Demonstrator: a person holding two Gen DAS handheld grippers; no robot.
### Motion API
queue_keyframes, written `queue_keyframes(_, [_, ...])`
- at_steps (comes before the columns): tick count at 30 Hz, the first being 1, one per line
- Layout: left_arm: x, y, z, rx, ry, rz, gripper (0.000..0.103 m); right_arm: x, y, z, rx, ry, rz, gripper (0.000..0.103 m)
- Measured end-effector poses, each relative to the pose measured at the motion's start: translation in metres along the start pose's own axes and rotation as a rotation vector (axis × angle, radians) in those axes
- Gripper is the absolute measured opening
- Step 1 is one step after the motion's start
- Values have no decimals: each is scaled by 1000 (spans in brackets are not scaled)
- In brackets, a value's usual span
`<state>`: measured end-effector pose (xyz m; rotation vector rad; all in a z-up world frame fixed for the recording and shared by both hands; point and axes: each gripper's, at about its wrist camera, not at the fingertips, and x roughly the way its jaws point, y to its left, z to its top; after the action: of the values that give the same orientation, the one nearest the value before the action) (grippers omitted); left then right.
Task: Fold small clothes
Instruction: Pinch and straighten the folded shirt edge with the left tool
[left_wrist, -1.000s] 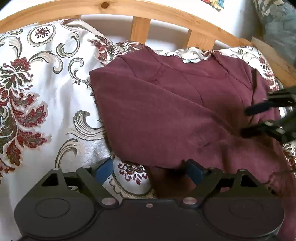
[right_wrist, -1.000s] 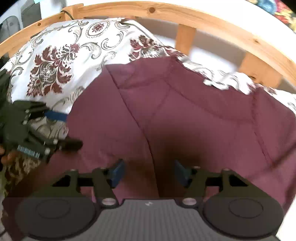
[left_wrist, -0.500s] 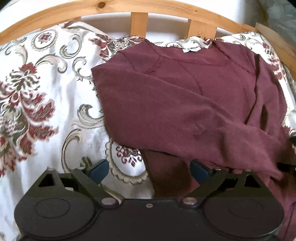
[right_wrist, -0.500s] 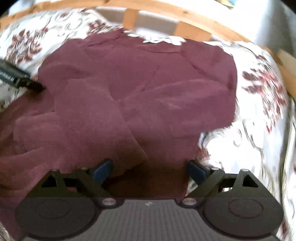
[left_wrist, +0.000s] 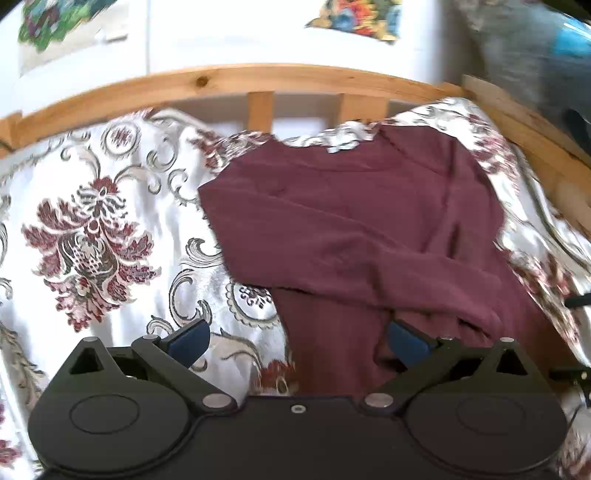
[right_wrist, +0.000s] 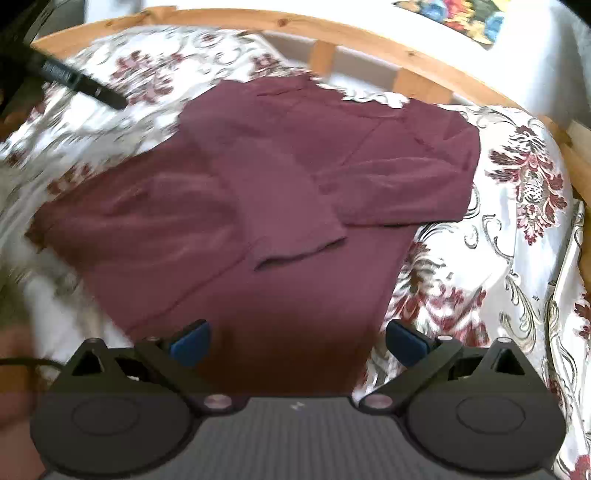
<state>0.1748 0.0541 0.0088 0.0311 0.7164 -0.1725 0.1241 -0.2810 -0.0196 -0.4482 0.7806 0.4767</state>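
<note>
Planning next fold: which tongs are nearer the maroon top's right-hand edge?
Right. The right tongs hang over the maroon top with one finger at that edge; the left tongs straddle its opposite edge. Both have just been opening, nothing held between them.

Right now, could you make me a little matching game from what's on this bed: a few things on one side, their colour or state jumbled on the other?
Things:
1. garment
2. bedspread
3. bed rail
4. right hand-held gripper

Colour or state:
A. pale wood
B. jaws wide apart, nothing held
C. plain maroon, sleeves folded across the body
D. white with dark red floral pattern

Pairs: 1-C, 2-D, 3-A, 4-B
</note>
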Motion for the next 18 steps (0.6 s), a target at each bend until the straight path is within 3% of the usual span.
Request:
queue_keyframes(6, [-31, -16, -29, 145, 36, -67, 102, -19, 13, -20, -40, 73, 11, 103])
queue_keyframes(14, [-33, -48, -78, 325, 100, -202, 102, -14, 8, -26, 45, 104, 15, 103])
queue_keyframes(18, [-19, -71, -95, 465, 147, -184, 102, -11, 6, -25, 87, 101, 31, 103])
